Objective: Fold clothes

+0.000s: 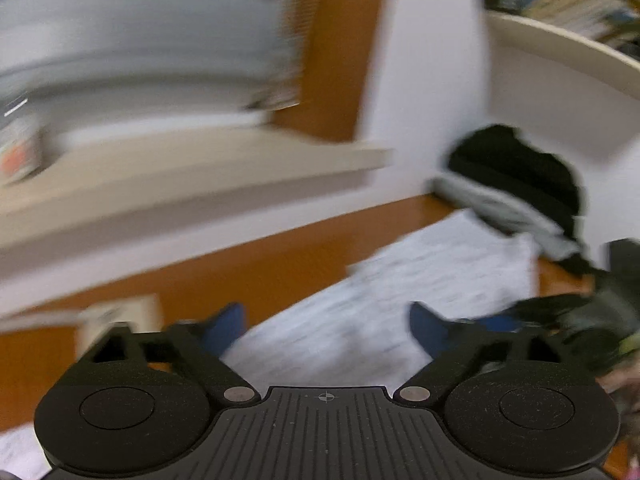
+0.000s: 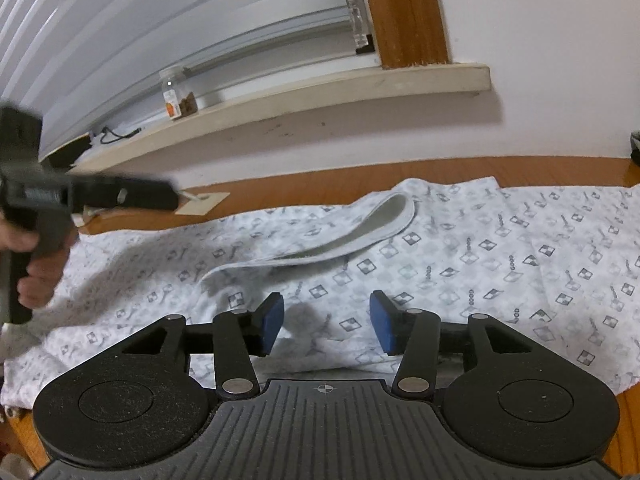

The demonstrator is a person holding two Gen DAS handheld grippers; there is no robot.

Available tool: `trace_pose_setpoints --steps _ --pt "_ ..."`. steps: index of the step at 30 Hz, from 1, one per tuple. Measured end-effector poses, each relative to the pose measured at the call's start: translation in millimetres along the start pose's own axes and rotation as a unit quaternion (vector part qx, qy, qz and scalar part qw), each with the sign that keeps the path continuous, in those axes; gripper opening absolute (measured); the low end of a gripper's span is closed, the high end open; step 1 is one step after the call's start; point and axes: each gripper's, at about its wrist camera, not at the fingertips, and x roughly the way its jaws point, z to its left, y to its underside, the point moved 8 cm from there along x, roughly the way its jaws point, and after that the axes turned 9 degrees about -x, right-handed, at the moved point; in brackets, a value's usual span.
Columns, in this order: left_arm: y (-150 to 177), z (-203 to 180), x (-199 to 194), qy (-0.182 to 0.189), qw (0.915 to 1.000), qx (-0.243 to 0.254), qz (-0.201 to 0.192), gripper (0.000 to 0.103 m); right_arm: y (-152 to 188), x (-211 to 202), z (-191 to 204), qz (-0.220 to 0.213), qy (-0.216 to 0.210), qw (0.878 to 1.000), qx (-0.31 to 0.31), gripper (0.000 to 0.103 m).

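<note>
Spread flat across the orange-brown wooden desk [image 2: 500, 170]: a white knit garment printed with small grey checkered diamonds [image 2: 460, 248], covering most of the lower half of the right wrist view. Lying on it toward 12 o'clock from the right gripper [image 2: 327, 322]: its ribbed, pale-lined neckband [image 2: 352, 236], curled in a loop. Right jaws spread, blue pads [image 2: 382, 322] apart, nothing between them, hovering just above the cloth with a shadow underneath.

At 9 o'clock in the same view, blurred: the left gripper [image 2: 160, 196], black, gripped by a person's hand [image 2: 38, 268], reaching out over the far left edge of the garment toward a pale cardboard tag [image 2: 204, 202] resting on the desk.

Left wrist view heavily smeared. Left jaws spread wide, blue fingertips [image 1: 426, 326] well apart, empty; white cloth visible through the gap, stretching toward 1 o'clock. At 2 o'clock, against the white wall [image 1: 424, 80]: a heap of black and grey clothing [image 1: 520, 180]. At 3 o'clock, dark and blurred, part of the other gripper.

Beyond the desk at 11 o'clock in the right view: a cream window sill [image 2: 320, 96] carrying a small clear jar with an orange label [image 2: 173, 96], under grey window blinds [image 2: 160, 32] framed in brown wood.
</note>
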Motion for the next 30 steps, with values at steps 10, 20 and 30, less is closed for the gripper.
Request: trace_pose_setpoints --steps 10,20,30 --pt "-5.7 -66.6 107.5 -0.021 0.9915 0.095 0.086 0.065 -1.5 -8.5 -2.1 -0.028 0.009 1.000 0.004 0.048" --pt "-23.8 -4.8 98.8 -0.088 0.9946 0.047 0.027 0.009 -2.3 -7.6 -0.9 -0.034 -0.005 0.999 0.002 0.048" --pt "-17.7 59.2 79.2 -0.082 0.9942 -0.058 0.038 0.040 -5.2 -12.6 8.1 -0.052 -0.029 0.998 -0.019 0.049"
